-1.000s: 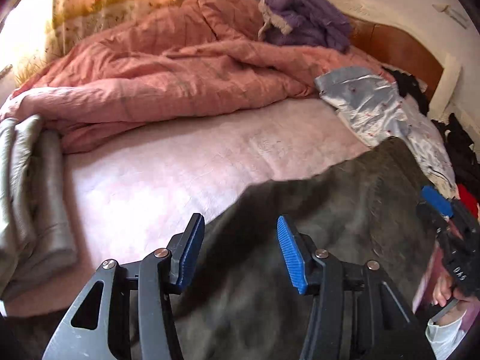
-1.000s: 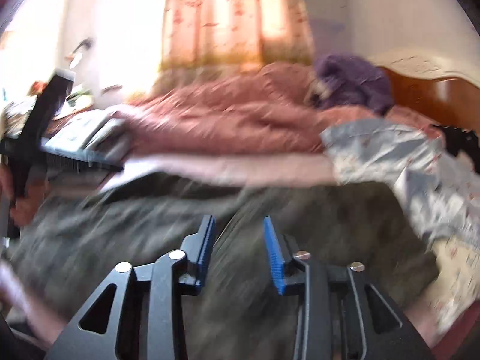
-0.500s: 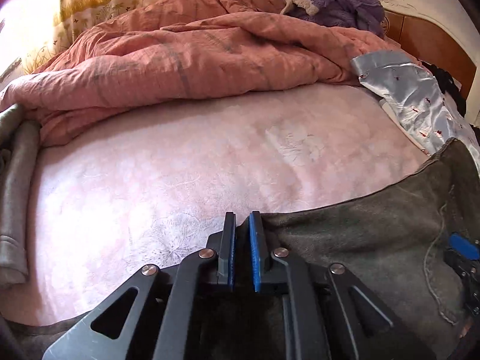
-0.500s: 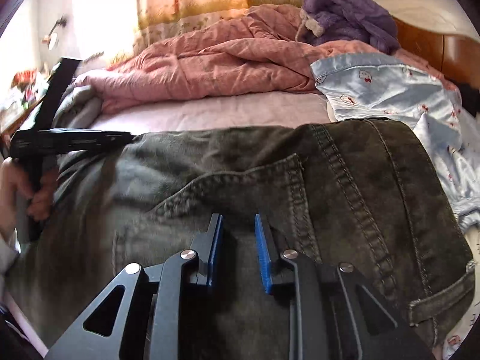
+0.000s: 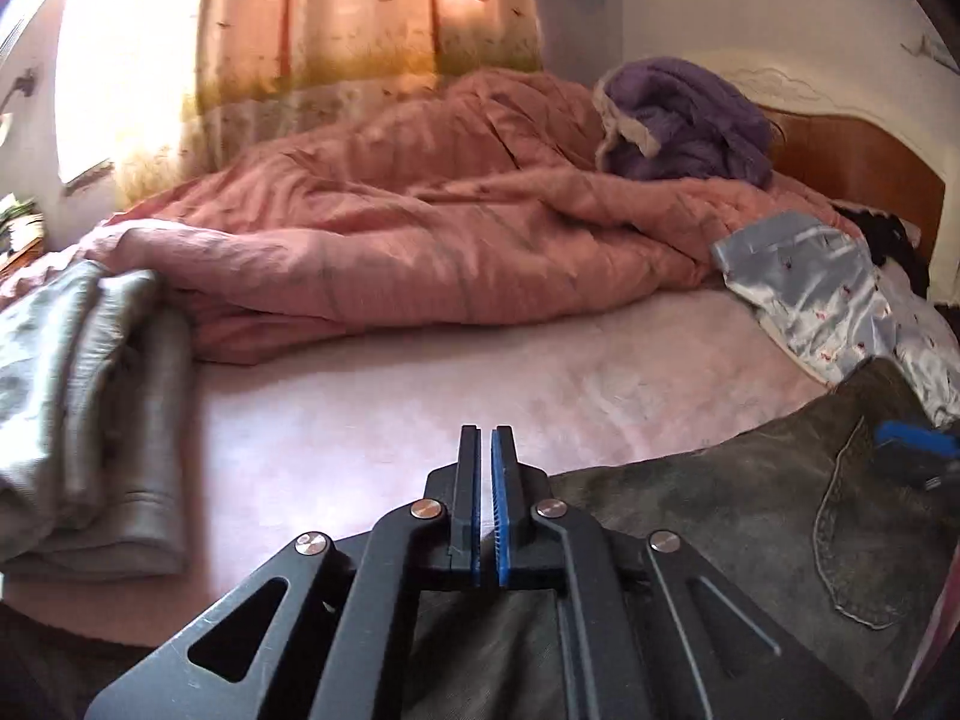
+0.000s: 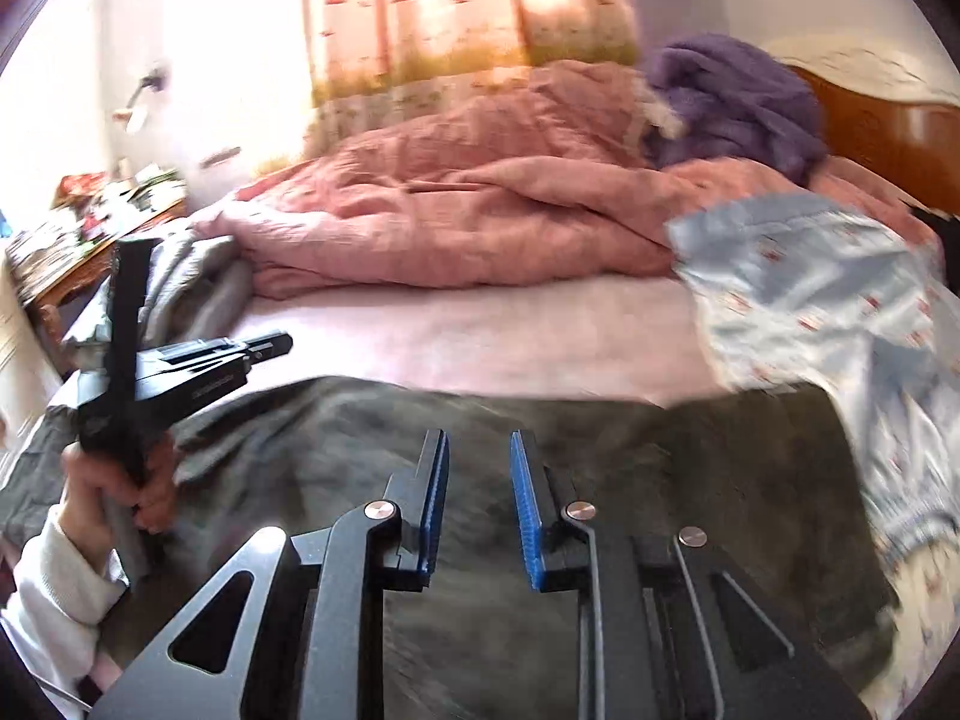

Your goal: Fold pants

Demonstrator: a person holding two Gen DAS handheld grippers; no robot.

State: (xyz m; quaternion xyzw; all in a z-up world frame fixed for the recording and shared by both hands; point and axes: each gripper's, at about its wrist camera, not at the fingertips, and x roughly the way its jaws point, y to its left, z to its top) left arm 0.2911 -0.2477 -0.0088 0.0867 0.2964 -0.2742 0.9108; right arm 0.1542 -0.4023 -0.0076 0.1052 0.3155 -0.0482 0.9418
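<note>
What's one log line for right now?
pants on bed | left gripper shut | right gripper open over pants

Both wrist cameras sat low and close over the pants [image 5: 720,516], looking along their fingers across the bed [image 5: 420,408] toward the curtain [image 6: 456,6]. Both showed the quilt [image 6: 480,204]; the right view also caught the left gripper [image 6: 282,343].

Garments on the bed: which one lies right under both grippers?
The dark olive denim pants, spread flat at the near edge; the grey folded garment and pale blue satin garment lie aside.
</note>
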